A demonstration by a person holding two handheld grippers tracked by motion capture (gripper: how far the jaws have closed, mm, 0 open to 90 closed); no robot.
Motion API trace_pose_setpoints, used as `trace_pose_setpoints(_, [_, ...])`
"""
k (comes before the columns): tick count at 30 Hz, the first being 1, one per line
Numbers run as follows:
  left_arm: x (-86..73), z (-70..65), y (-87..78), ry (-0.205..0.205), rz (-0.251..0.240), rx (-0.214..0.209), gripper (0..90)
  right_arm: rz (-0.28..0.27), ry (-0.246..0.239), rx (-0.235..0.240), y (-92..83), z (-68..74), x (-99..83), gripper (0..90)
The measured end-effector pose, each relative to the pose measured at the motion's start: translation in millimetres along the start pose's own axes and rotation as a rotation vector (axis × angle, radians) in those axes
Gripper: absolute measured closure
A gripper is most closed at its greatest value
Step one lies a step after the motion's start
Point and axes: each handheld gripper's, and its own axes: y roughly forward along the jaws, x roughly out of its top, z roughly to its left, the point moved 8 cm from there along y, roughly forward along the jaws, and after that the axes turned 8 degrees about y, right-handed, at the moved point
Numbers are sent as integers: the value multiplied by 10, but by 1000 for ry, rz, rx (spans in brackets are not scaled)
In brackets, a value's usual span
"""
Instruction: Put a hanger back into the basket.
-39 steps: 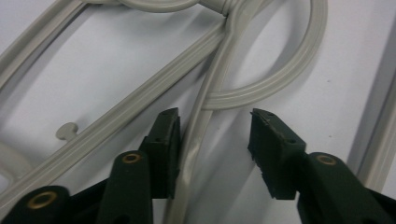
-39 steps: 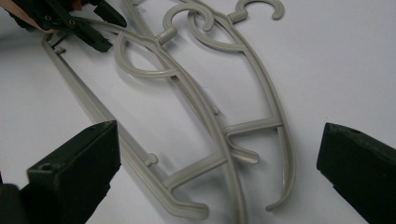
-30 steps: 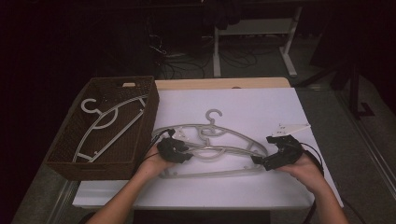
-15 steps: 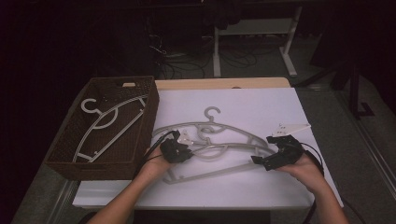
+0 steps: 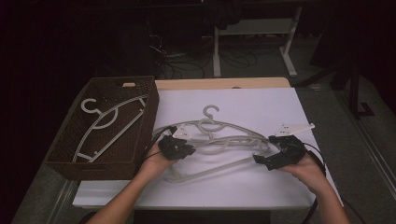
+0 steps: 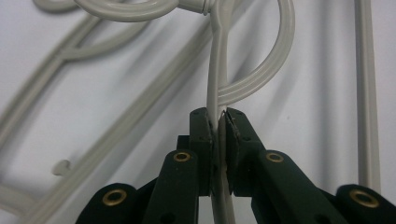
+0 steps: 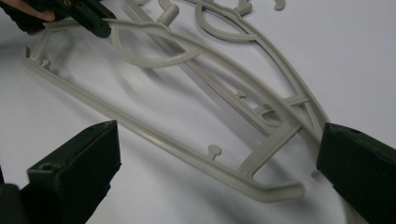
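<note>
Since the earlier frames, the left hand-held gripper (image 5: 180, 148) has been closing its jaws, and a thin bar of the upper grey hanger (image 6: 215, 100) is now pinched between them; that hanger's left end is seen lifted and shifted slightly toward the near edge. The right hand-held gripper (image 5: 273, 157) is held with jaws spread wide, straddling the right ends of the tangled hangers (image 7: 261, 182) without pressing them. The hangers are spread across the middle of the white surface (image 5: 261, 105). A brown basket (image 5: 150, 119) with another hanger (image 5: 105, 122) is set just left of them. Open surface is left far and near.
</note>
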Motion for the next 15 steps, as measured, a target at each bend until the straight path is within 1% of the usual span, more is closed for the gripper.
trace_pose_setpoints(2, [44, 31, -63, -9, -14, 13, 829, -6, 3, 3, -12, 4, 9, 0])
trace_pose_setpoints(9, [174, 220, -356, -65, -29, 64, 828, -25, -6, 12, -47, 40, 54, 0])
trace_pose_setpoints(10, [174, 220, -356, -65, -29, 64, 828, -25, -6, 12, -47, 40, 54, 0])
trace_pose_setpoints(11, [239, 286, -472, -80, -27, 81, 828, -26, -11, 14, -46, 48, 59, 0])
trace_pose_setpoints(13, [301, 323, -551, -82, -32, 101, 828, -24, -12, 16, -42, 49, 57, 0])
trace_pose_setpoints(15, [372, 364, -635, -81, -38, 108, 828, -21, -12, 15, -35, 45, 53, 0])
